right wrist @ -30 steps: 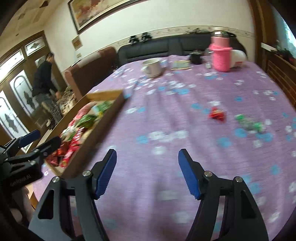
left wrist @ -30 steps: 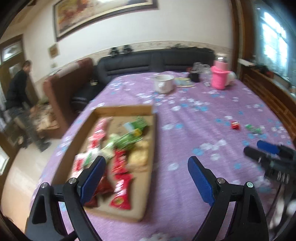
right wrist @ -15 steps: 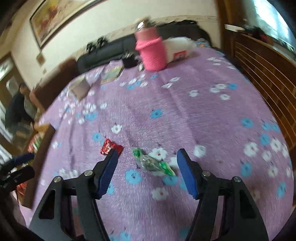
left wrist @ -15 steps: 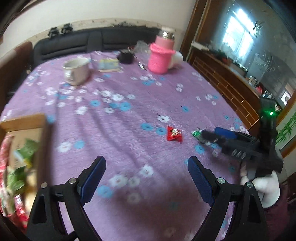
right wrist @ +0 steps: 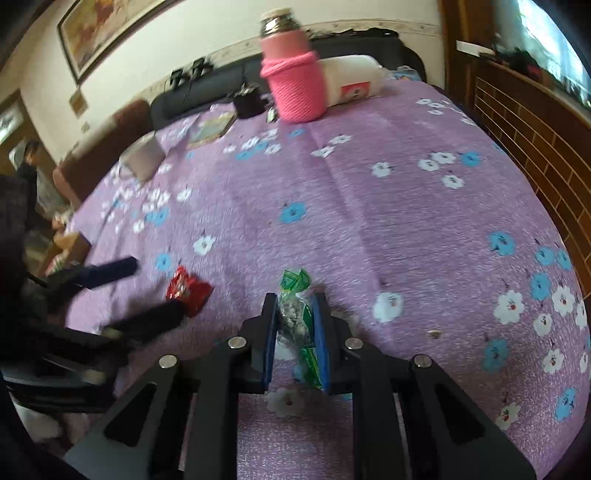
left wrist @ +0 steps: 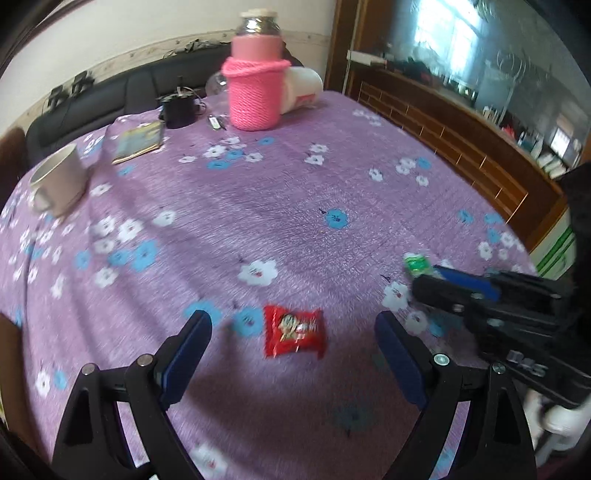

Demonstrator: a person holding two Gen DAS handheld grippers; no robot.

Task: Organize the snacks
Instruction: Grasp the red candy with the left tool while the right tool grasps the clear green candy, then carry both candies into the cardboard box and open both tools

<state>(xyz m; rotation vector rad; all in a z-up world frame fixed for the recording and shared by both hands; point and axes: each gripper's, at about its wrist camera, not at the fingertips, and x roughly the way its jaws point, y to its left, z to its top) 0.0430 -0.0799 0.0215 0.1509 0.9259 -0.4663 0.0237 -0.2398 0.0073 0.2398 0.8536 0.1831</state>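
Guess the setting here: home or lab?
Likely a home living room: a dark sofa behind a table with a purple floral cloth, a framed picture on the wall, and a mug on the table.

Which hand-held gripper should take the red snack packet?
Left. The left hand-held gripper stands open around the red snack packet; the right hand-held gripper has just closed on the green snack packet.

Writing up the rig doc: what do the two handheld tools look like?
Both match: the left tool and the right tool have black angular frames with triangular cutouts, silver screws and blue ribbed pads. White lettering, unreadable, marks the right tool's body. No cables or sleeves visible.
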